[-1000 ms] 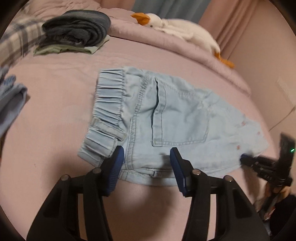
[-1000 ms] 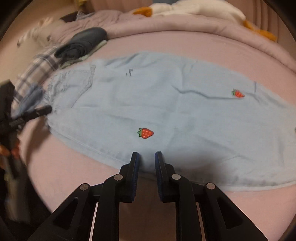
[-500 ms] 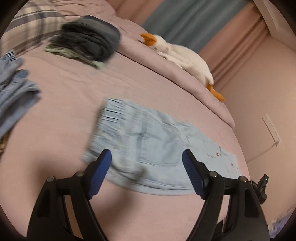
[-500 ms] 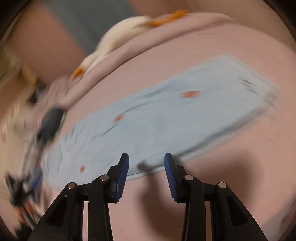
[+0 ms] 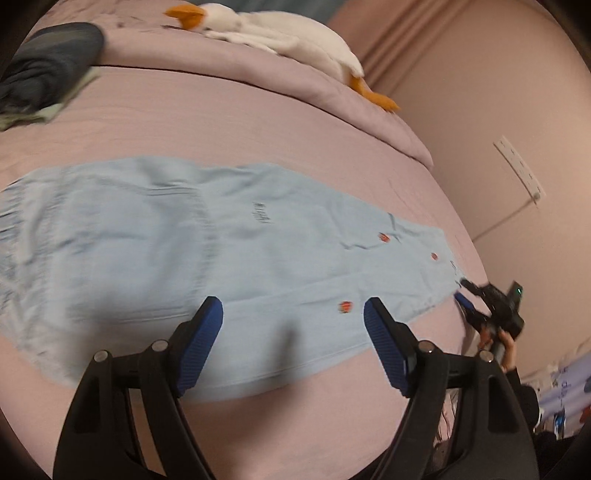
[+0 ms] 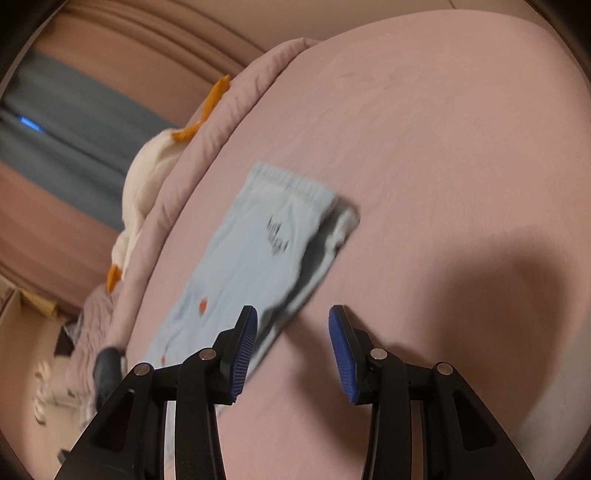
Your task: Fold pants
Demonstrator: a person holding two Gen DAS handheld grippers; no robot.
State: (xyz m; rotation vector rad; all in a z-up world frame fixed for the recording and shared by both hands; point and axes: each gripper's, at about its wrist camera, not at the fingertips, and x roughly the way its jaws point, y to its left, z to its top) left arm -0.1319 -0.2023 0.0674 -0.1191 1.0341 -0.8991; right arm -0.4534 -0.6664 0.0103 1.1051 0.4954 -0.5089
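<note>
Light blue pants (image 5: 229, 254) with small red strawberry patches lie flat and lengthwise on the pink bed, folded in half leg on leg. My left gripper (image 5: 293, 325) is open and empty, held above the near edge of the pants at mid leg. My right gripper (image 6: 291, 332) is open and empty, near the cuff end (image 6: 291, 188) of the pants (image 6: 251, 258). The right gripper also shows in the left wrist view (image 5: 480, 306) at the cuff end, held by a hand.
A white plush goose (image 5: 280, 33) lies on the folded pink duvet (image 5: 229, 77) at the back of the bed. A stack of dark folded clothes (image 5: 40, 70) sits at the back left. A wall with a socket (image 5: 521, 170) is to the right.
Both grippers have swung along the pants toward the leg end. My right gripper, nearly shut a second ago, has opened. The pants have not moved.
</note>
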